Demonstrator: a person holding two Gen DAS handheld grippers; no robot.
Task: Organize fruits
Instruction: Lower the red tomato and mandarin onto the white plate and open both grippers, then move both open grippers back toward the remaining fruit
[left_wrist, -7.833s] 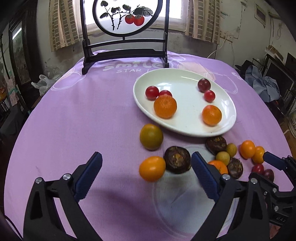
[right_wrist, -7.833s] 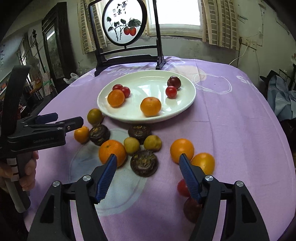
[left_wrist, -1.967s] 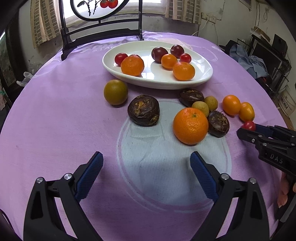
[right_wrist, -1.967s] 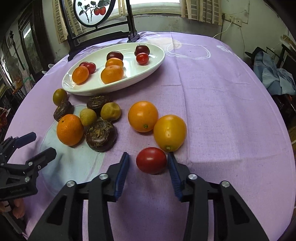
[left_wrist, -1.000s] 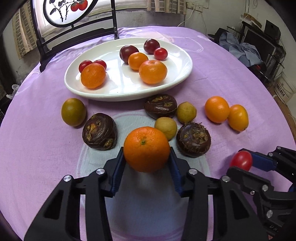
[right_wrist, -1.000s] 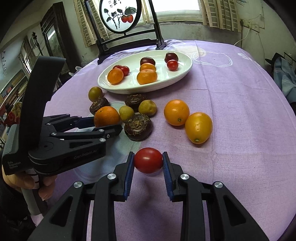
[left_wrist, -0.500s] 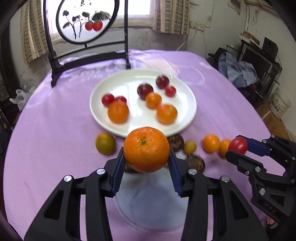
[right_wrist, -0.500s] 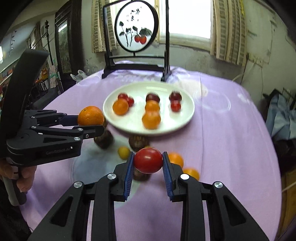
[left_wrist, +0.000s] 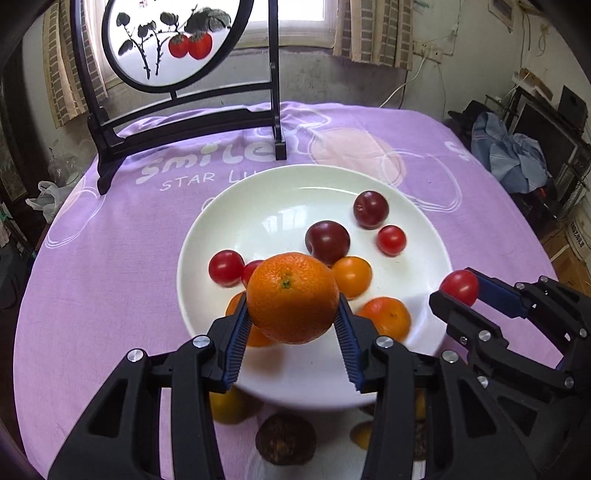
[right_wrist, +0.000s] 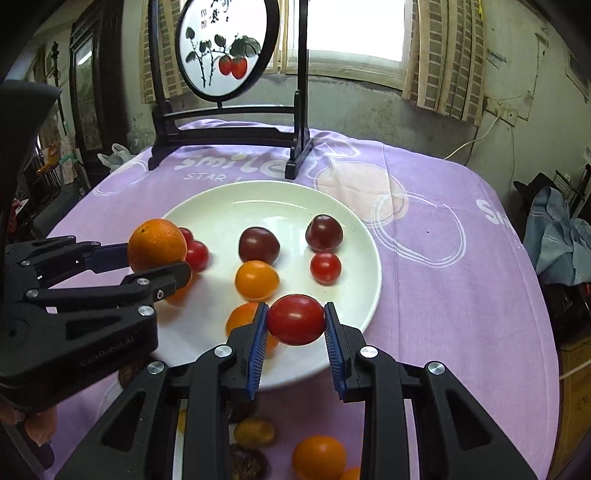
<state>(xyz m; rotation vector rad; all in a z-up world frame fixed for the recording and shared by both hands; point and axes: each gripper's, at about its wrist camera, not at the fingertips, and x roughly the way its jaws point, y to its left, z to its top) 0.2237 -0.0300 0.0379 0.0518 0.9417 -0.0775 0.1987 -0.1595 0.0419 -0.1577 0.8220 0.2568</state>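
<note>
The left gripper (left_wrist: 292, 325) is clamped on a large orange (left_wrist: 292, 297), blue pads pressed to its flanks at 3 and 9 o'clock, and holds it in the air over the near part of the white plate (left_wrist: 258, 206). The right gripper (right_wrist: 295, 328) pinches a red tomato (right_wrist: 295, 319) the same way, poised above the plate's rim at about 5 o'clock. This looks like the delivery step: both fruits carried in, neither set down yet. Next, each claw likely needs to lower toward a bare patch of plate and let go gently, since the round fruit already lying there could be knocked and roll. Both tools point forward and slightly down, side by side, the right one at 3 o'clock of the left. More fruit waits on the purple cloth (left_wrist: 92, 258) at 6 o'clock
</note>
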